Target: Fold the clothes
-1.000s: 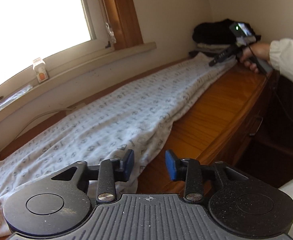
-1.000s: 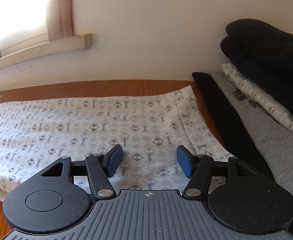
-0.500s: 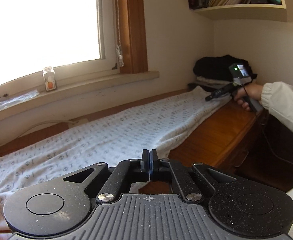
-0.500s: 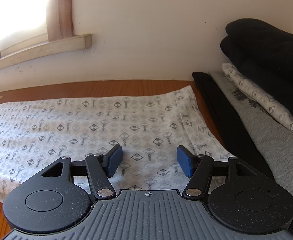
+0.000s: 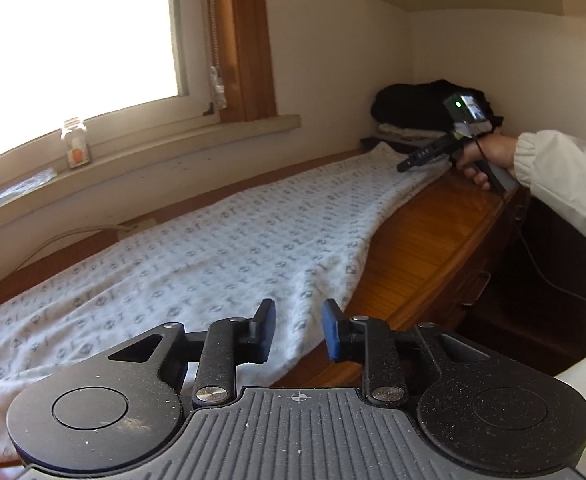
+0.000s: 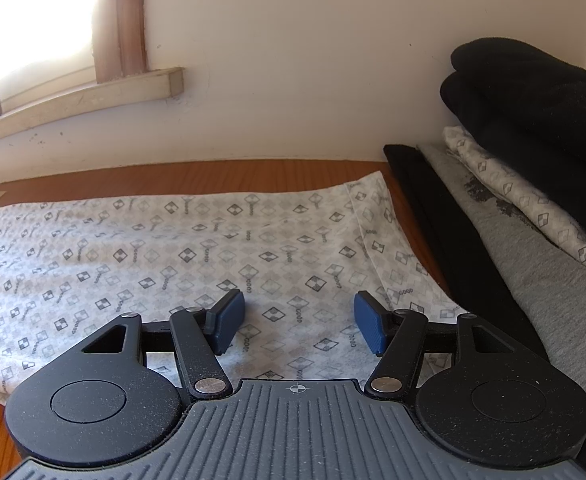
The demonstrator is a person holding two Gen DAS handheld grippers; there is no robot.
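You have the patterned garment [image 5: 221,248] spread long and flat along the wooden tabletop [image 5: 425,240], between the wall under the window and the front edge, so the step in hand looks like setting up the next fold: both tools are at the cloth, neither has it yet.

Your left tool [image 5: 297,330] is at the near end, and its jaws are opening with nothing pinched between them; the garment's front edge lies just beyond and below the pads. Whether the pads already touch the cloth is hard to tell from this low angle.

Your right tool [image 6: 297,322] hovers over the far end of the garment, jaws standing well apart and empty, the hemmed end [image 6: 377,240] just past the right pad. The stack of folded clothes [image 6: 533,152] sits right beside that end, touching or nearly so.

Next, you need a matching hold at each end: bring each tool down onto the front edge, close on both layers, then lift together and carry the edge across evenly. Keep the right tool clear of the stack so you don't drag the black piece [image 6: 433,208] along.
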